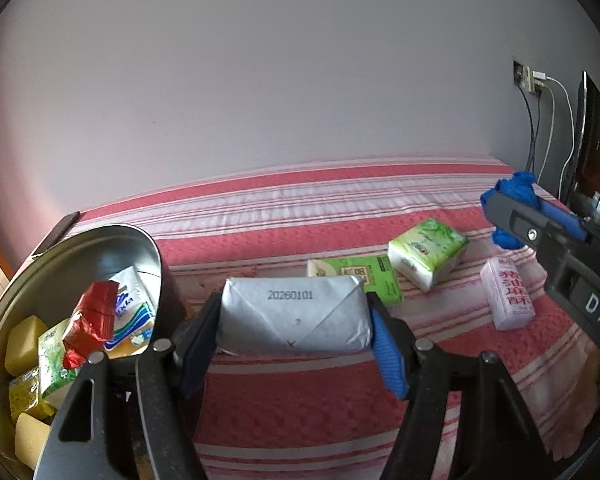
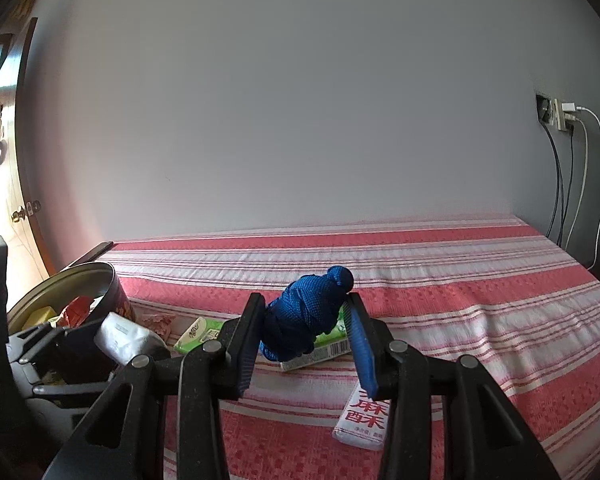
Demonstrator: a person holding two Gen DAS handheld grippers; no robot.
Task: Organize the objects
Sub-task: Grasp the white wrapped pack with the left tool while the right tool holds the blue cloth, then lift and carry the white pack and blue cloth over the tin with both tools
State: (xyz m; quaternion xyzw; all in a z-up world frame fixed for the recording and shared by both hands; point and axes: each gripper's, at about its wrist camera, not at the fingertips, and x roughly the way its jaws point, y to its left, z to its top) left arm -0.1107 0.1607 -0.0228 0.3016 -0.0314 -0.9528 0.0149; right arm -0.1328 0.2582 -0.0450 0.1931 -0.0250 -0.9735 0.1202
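Note:
My left gripper (image 1: 294,322) is shut on a silver foil packet (image 1: 294,314) stamped 20260101, held just right of a round metal tin (image 1: 100,240). The tin holds a red wrapper (image 1: 90,320), tissue packs and yellow blocks. My right gripper (image 2: 306,328) is shut on a bundle of blue cord (image 2: 308,316), held above the bed; it also shows in the left wrist view (image 1: 516,200). The foil packet shows in the right wrist view (image 2: 128,340) next to the tin (image 2: 60,284).
On the red-and-white striped bedspread (image 1: 300,400) lie a green tissue pack (image 1: 428,252), a flat green packet (image 1: 356,274) and a white snack pack with red characters (image 1: 508,292). Wall socket with cables (image 2: 560,116) at right.

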